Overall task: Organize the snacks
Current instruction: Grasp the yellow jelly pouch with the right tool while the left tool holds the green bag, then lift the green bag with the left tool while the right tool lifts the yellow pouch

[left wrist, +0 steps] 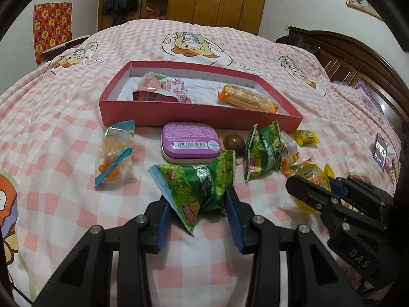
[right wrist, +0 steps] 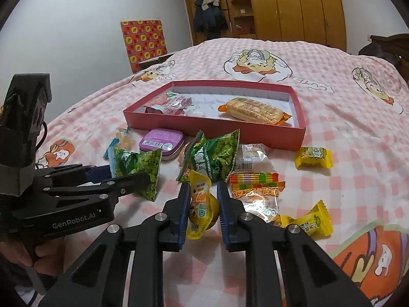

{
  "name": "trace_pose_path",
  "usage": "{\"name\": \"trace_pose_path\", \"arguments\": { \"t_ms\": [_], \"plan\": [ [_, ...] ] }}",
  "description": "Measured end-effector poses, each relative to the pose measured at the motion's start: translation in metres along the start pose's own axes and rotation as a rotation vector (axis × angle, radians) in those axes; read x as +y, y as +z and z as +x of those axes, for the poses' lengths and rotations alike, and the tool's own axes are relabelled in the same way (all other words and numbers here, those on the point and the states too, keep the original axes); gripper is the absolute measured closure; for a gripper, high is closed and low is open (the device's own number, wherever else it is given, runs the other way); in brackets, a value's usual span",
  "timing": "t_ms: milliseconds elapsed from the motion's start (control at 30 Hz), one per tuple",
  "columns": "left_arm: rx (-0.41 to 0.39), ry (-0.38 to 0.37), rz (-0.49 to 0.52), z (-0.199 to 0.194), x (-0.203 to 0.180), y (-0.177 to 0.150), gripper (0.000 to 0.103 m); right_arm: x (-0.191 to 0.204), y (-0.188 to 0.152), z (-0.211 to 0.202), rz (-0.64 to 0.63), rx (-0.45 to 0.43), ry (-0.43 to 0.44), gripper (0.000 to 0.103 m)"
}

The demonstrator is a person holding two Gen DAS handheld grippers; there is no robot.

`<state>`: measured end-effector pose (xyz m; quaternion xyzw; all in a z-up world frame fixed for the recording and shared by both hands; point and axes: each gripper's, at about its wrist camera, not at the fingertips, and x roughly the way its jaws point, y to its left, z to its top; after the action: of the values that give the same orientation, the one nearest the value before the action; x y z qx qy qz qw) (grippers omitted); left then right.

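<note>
Green pea bag (left wrist: pixel 202 186) sits clamped in your left gripper (left wrist: pixel 199 204), near edge of the bed (left wrist: pixel 64 117). Your right gripper (right wrist: pixel 203 204) is clenched on a yellow jelly cup (right wrist: pixel 202 204), just right of that bag. Red box (left wrist: pixel 179 113) lies farther back, holding a red-white pack (left wrist: pixel 163 89) on its left and a cracker pack (left wrist: pixel 246 98) on its right. Purple tin (left wrist: pixel 190 142) sits just in front of the box.
</note>
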<state>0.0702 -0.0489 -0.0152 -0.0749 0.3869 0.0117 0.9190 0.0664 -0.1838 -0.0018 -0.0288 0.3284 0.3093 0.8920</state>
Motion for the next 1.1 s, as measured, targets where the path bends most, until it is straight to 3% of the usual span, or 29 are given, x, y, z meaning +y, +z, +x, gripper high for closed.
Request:
{"name": "trace_pose_path", "arguments": {
  "t_ms": [367, 700, 1100],
  "plan": [
    [0.001, 0.065, 0.057, 0.001, -0.011, -0.002, 0.062, -0.003, 0.000, 0.002, 0.018, 0.013, 0.000, 0.081],
    [0.001, 0.033, 0.036, -0.004, -0.006, 0.002, 0.064, -0.002, 0.001, -0.001, 0.020, 0.004, 0.011, 0.081],
    [-0.031, 0.021, 0.001, -0.035, 0.002, 0.010, 0.065, -0.019, 0.006, -0.017, 0.119, -0.059, 0.100, 0.081]
  ]
}}
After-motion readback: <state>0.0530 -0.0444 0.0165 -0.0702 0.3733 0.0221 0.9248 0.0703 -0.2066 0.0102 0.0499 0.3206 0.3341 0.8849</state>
